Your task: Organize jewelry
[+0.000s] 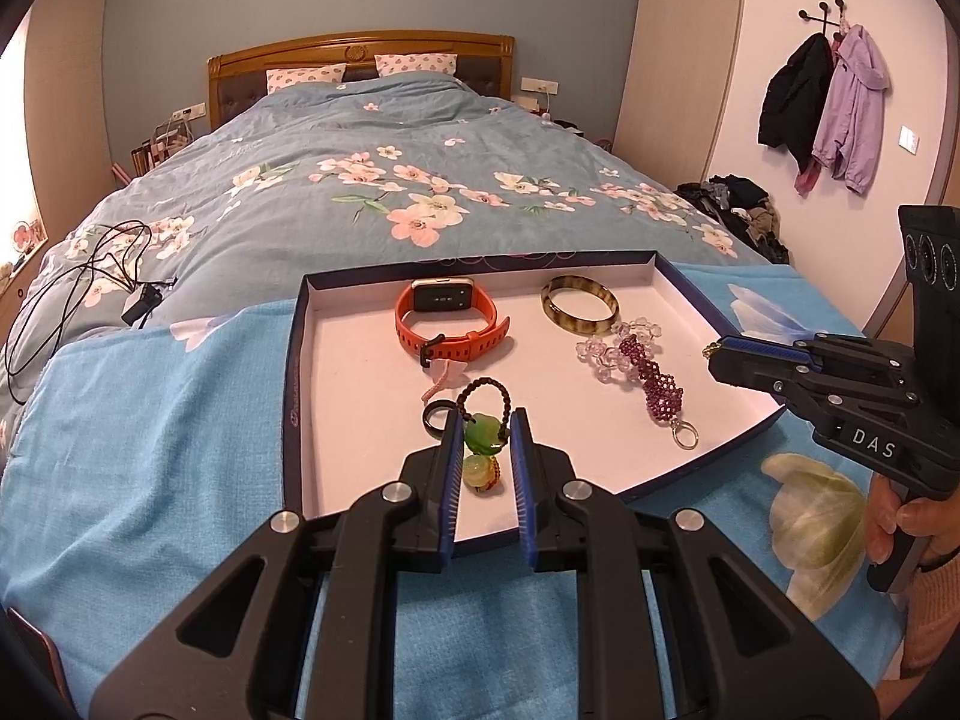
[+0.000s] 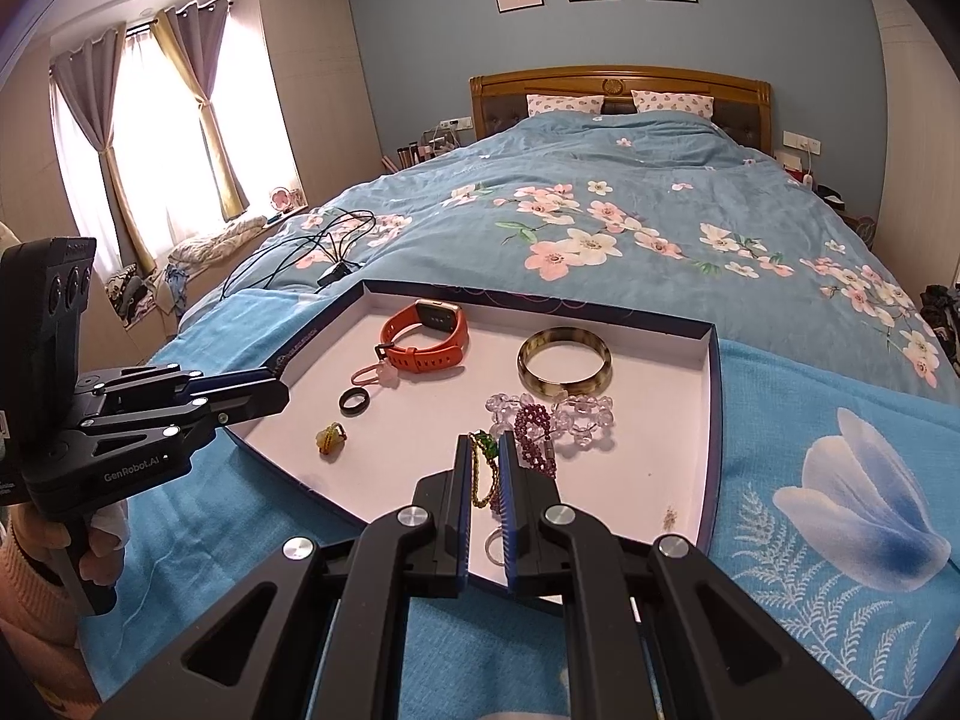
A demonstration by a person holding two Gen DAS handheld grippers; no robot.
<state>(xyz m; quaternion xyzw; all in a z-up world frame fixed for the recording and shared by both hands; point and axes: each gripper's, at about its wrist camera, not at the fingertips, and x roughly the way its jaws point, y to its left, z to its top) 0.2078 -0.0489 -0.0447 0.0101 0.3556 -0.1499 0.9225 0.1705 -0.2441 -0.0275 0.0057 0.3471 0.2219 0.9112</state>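
A shallow white tray (image 1: 360, 456) (image 2: 690, 420) lies on the bed. It holds an orange watch (image 1: 447, 324) (image 2: 426, 333), a tortoiseshell bangle (image 1: 579, 305) (image 2: 564, 363), a clear bead bracelet (image 1: 606, 354) (image 2: 585, 417), a purple beaded piece (image 1: 657, 381) (image 2: 534, 423), a black ring (image 1: 435, 417) (image 2: 352, 402) and a yellow-green charm (image 1: 477, 471) (image 2: 331, 438). My left gripper (image 1: 487, 420) is shut on a green pendant (image 1: 483, 433) with a dark bead loop. My right gripper (image 2: 485, 441) (image 1: 717, 351) is shut on a gold chain (image 2: 480, 474) with a green stone.
The tray rests on a light blue towel (image 1: 150, 450) (image 2: 810, 450) over a floral duvet (image 1: 360, 180). A black cable and charger (image 1: 90, 282) (image 2: 324, 246) lie on the bed to the left. Clothes hang on the right wall (image 1: 828, 108).
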